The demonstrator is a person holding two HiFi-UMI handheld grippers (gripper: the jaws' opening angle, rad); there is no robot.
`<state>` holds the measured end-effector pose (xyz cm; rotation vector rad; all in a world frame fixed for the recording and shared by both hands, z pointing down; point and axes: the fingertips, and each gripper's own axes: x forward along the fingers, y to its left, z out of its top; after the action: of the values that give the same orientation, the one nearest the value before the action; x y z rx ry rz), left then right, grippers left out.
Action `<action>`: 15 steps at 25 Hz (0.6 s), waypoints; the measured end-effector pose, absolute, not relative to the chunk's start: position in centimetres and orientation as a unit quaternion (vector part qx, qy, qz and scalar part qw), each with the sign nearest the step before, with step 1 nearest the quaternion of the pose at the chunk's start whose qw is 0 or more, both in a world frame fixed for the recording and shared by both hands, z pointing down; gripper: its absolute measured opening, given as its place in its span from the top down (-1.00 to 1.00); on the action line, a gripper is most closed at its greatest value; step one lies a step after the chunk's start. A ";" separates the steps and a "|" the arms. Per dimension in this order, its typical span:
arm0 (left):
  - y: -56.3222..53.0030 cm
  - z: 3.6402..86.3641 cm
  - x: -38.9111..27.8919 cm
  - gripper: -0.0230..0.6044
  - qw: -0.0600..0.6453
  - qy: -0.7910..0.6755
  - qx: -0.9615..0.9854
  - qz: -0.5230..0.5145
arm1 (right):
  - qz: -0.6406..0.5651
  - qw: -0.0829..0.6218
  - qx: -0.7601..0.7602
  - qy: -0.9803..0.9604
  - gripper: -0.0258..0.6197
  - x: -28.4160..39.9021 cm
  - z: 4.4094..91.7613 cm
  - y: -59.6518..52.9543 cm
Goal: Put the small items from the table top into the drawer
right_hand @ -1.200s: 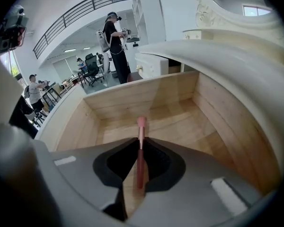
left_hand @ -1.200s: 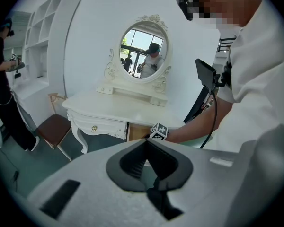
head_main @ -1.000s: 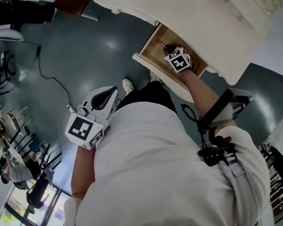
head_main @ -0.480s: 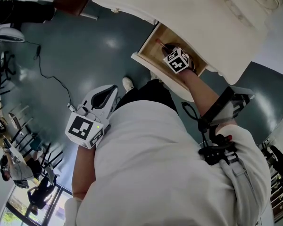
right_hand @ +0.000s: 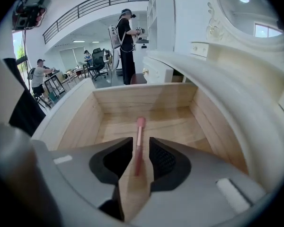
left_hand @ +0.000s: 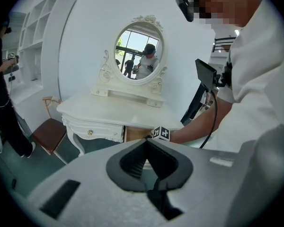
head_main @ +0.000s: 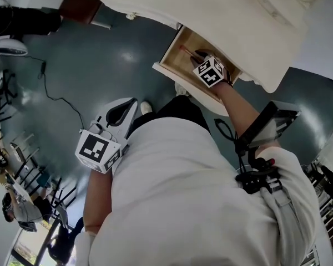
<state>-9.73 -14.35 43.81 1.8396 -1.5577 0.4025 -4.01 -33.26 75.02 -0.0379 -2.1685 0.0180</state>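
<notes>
Head view first: the drawer (head_main: 173, 51) of the white dressing table (head_main: 222, 10) is pulled out, and the right gripper (head_main: 200, 55) is reaching down into it. The left gripper (head_main: 127, 108) hangs well apart from all that, over the floor by the person's hip.

Left gripper view: its jaws are closed together with nothing in them. The table top under the mirror (left_hand: 139, 53) looks bare from here. I can't spot any small stuff on it.

Right gripper view: the jaws have just been opening and now stand wide apart. A pink stick (right_hand: 140, 126) lies on the drawer floor around the middle. It runs out from between the jaws toward the back wall and isn't pinched. So I'd say this one's dropped off and is maybe the last item. What's left is pulling the gripper out, and possibly shutting the drawer.
</notes>
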 end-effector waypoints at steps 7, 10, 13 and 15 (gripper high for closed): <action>-12.2 42.4 -10.0 0.92 0.299 -0.564 0.755 0.150 | 0.002 0.449 0.056 -0.892 0.87 -1.7 69.5 -32.6; -10.4 42.0 -10.0 0.92 0.281 -0.544 0.776 0.150 | -0.001 0.451 0.090 -0.888 0.92 0.0 67.2 -31.2; -7.8 41.4 -10.7 0.92 0.262 -0.531 0.792 0.145 | -0.003 0.447 0.127 -0.885 0.92 1.6 64.3 -28.9; -5.3 40.8 -11.3 0.92 0.251 -0.526 0.801 0.137 | -0.013 0.443 0.146 -0.884 0.92 2.3 61.9 -26.5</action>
<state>-11.34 -5.25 40.76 2.1803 -1.4322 0.3722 2.34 -26.50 61.88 0.3628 -2.1935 -0.0317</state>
